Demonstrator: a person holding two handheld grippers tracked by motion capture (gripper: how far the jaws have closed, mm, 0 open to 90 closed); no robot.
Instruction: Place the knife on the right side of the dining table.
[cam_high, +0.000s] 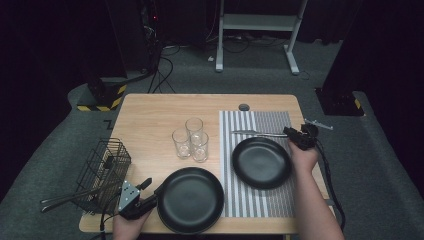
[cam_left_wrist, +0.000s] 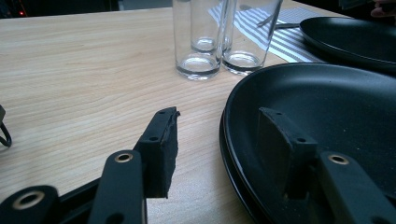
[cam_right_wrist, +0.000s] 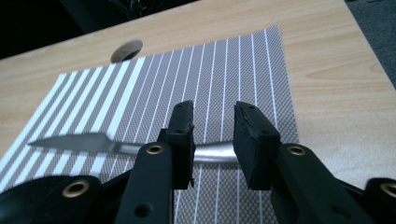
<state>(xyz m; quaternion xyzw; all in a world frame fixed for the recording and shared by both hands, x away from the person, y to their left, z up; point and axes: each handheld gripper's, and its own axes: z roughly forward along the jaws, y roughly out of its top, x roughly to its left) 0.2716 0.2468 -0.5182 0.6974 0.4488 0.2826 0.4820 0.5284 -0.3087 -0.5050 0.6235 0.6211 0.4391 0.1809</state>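
Note:
A silver knife (cam_high: 255, 132) lies crosswise on the far part of the striped placemat (cam_high: 270, 120). My right gripper (cam_high: 289, 132) is at its handle end. In the right gripper view the jaws of the right gripper (cam_right_wrist: 215, 109) stand a little apart above the mat. The knife (cam_right_wrist: 79, 141) runs behind both fingers, with its handle crossing the gap. My left gripper (cam_high: 152, 188) is open at the left rim of the near black plate (cam_high: 192, 200). In its own view the left gripper (cam_left_wrist: 218, 116) straddles that plate (cam_left_wrist: 336, 102), one finger over the table, the other over the plate.
A second black plate (cam_high: 260, 162) sits on the placemat. Three empty glasses (cam_high: 192, 140) stand mid-table. A black wire basket (cam_high: 102, 170) with utensils poking out stands at the near left edge. A cable hole (cam_high: 243, 107) is at the far edge.

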